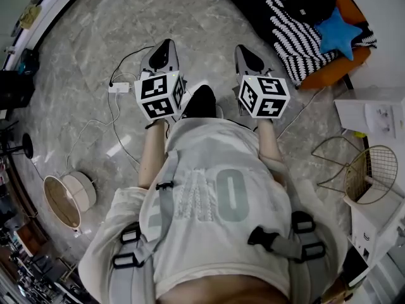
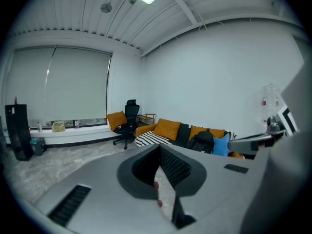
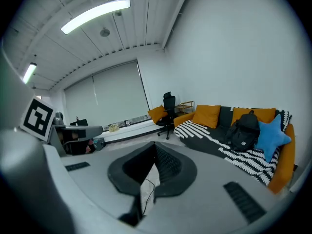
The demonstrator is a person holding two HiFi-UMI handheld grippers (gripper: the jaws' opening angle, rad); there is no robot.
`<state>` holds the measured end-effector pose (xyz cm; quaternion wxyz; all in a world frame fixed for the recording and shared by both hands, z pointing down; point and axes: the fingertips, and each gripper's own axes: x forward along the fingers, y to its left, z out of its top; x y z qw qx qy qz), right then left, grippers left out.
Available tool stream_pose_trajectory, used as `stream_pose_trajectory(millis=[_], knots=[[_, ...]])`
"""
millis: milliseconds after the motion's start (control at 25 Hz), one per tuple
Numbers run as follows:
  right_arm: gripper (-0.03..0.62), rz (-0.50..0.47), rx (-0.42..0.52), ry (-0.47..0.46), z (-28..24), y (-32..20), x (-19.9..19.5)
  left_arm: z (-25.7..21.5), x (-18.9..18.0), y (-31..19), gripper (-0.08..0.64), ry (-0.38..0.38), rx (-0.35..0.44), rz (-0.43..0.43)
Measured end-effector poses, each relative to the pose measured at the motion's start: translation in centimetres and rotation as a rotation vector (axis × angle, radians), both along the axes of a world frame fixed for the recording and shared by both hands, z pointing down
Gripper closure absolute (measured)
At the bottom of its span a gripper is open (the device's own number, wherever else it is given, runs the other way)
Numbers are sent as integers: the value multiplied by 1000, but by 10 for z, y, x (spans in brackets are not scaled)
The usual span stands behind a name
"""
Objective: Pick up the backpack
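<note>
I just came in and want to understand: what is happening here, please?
A person stands on the stone floor holding the left claw and the right claw out ahead, both shut and empty. The black backpack sits on the orange sofa beside a blue star cushion, some way off. Nothing is picked up yet.

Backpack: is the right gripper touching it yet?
Apart. The right gripper view shows the right gripper shut and empty in midair, the backpack far off on the sofa.
</note>
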<state>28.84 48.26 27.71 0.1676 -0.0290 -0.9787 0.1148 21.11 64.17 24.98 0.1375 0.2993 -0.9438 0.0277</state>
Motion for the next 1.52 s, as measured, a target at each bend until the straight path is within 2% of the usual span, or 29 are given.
stream_pose_trajectory(millis=[80,160,280,320,520,800,1040,1280,1520], knots=[[585,9,-20,-10,-3,-3,-1,-1,-8,7,540,24,34,-28],[586,26,-45,-24,-7,-11,-3,-7,-18,10,540,8,35,-48],[585,64,-41,-51,-15,-32,-12,-20,-32,0,540,-115,-79,-48],[585,79,-30,-59,-18,-40,-15,-24,-37,-6,540,-138,-91,-40],[586,107,-8,-84,-30,-60,-34,-30,-66,-24,540,-94,16,-21],[586,104,-15,-149,-55,-91,-83,-53,-133,-58,540,-152,9,4],[584,123,34,-106,-43,-118,-135,-45,-216,-85,540,-113,86,2],[584,116,-1,-53,-38,-146,-206,-32,-290,-138,540,-88,26,84],[584,117,-22,-10,-38,-170,-297,-19,-379,-176,540,-13,33,130]])
